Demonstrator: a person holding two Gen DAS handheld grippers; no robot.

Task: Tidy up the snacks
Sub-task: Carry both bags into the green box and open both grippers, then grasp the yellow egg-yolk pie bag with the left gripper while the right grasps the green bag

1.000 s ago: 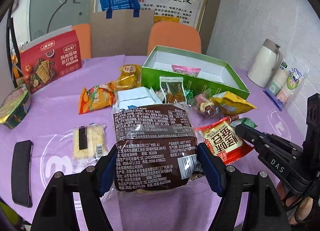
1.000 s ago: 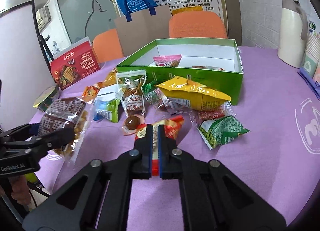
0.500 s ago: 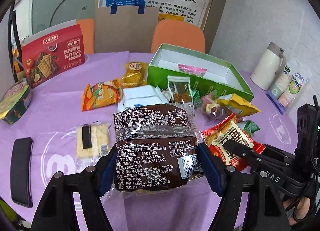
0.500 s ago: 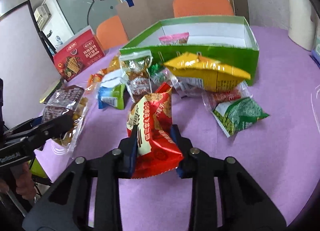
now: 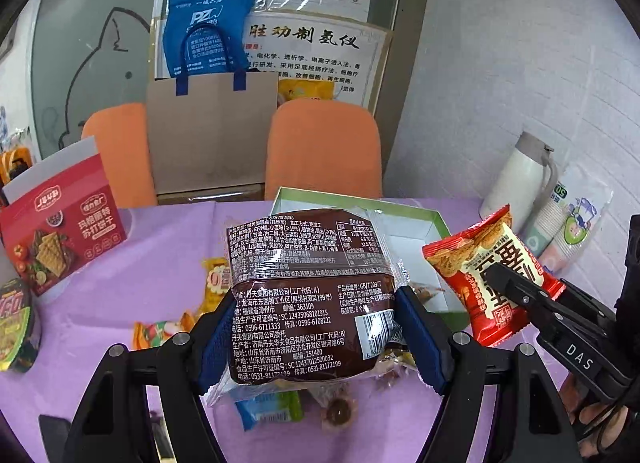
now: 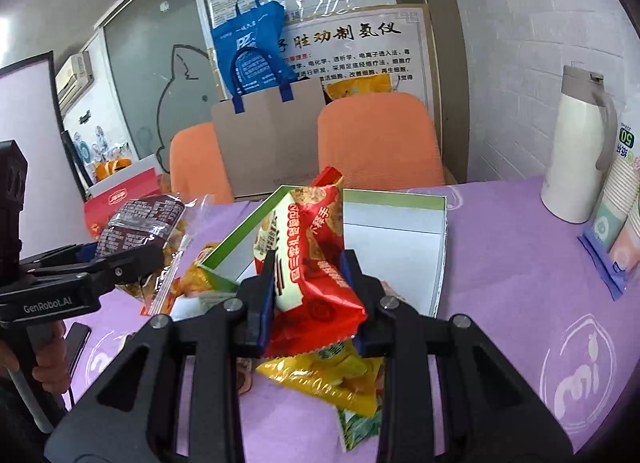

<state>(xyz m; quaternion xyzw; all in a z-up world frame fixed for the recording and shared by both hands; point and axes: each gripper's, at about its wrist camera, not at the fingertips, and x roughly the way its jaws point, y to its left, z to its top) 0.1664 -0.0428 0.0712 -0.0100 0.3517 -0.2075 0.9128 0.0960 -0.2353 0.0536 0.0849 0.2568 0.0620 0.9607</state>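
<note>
Left gripper (image 5: 320, 327) is clamped on a brown snack bag (image 5: 308, 295), blue pads pressing both sides, bag upright w/ printed back facing the cam, held up off the surface. Right gripper (image 6: 310, 283) is clamped on a red snack bag (image 6: 308, 259), also lifted, tilted, in front of the green box (image 6: 400, 199). Box is open, white inside, sits toward the far edge of the purple surface (image 6: 520, 283). Under the right gripper lie a yellow bag (image 6: 332, 379) & a green bag (image 6: 360, 427). White jug (image 6: 576, 151) stands near the far right edge; red cracker box (image 5: 60, 231) at the left edge.
</note>
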